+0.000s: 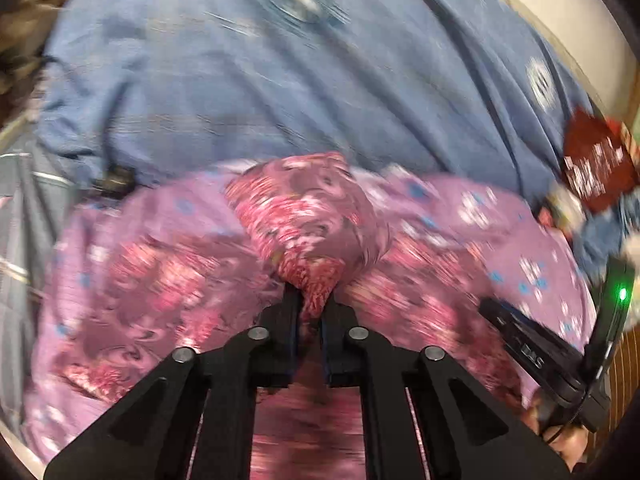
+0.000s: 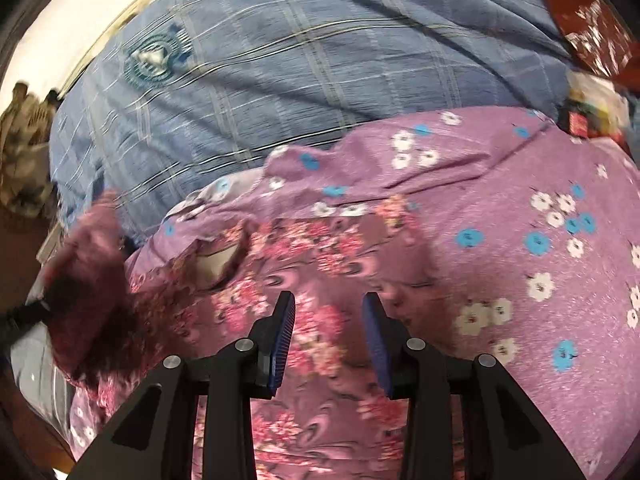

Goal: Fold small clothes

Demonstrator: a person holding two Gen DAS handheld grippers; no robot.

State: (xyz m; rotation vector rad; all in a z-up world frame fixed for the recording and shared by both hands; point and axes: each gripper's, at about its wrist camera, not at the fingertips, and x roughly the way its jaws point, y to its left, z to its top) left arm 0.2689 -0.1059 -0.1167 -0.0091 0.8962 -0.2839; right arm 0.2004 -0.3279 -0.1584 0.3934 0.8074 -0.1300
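Note:
A small garment with a pink and maroon flower print lies on a purple cloth dotted with white and blue flowers. My left gripper is shut on a bunched fold of this garment, which stands up in front of the fingers. In the right wrist view the garment spreads flat under my right gripper, whose jaws stand apart with nothing pinched between the blue pads. The lifted fold shows blurred at the left. The right gripper's black body appears at the right edge of the left wrist view.
A blue checked bedsheet with round emblems covers the bed beyond the purple cloth. A dark red printed item and other small things lie at the far right. A pale wall borders the bed behind.

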